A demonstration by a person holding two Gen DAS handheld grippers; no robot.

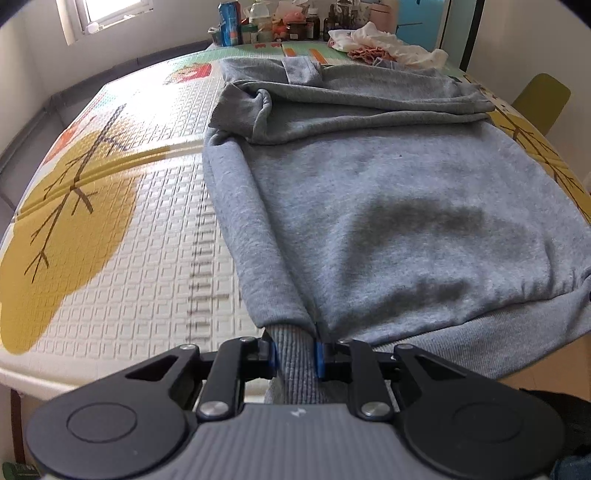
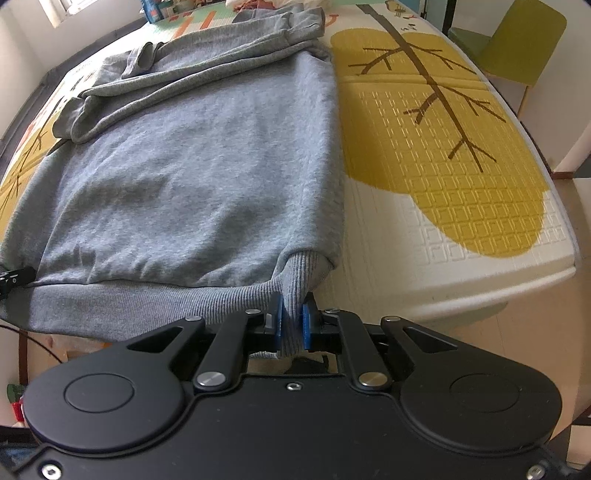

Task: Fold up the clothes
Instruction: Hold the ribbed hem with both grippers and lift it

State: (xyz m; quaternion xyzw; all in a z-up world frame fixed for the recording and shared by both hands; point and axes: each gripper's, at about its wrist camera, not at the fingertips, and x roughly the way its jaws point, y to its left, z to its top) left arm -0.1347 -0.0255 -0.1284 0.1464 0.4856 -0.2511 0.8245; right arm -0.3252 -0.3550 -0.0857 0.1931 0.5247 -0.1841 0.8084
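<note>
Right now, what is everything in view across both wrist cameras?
sweatshirt: one, grey, spread on the mat with sleeves folded across the top, ribbed hem at the near edge
play mat: one, cream with yellow tree prints, under the sweatshirt
clothes pile: one heap, white and pink, far end
jars and bottles: several, mixed colours, far end
can: one, blue, far left
chair: one, olive green, right of the mat
left tool: black, blue pads, shut on the hem
right tool: black, blue pads, shut on the hem

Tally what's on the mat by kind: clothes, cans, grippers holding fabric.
Grey sweatshirts: 1
Crumpled cloth piles at the far edge: 1
Blue cans: 1
Hand-held grippers clamped on the sweatshirt hem: 2, left hand-held gripper, right hand-held gripper
Total: 5
Jars behind are too cluttered to count.
</note>
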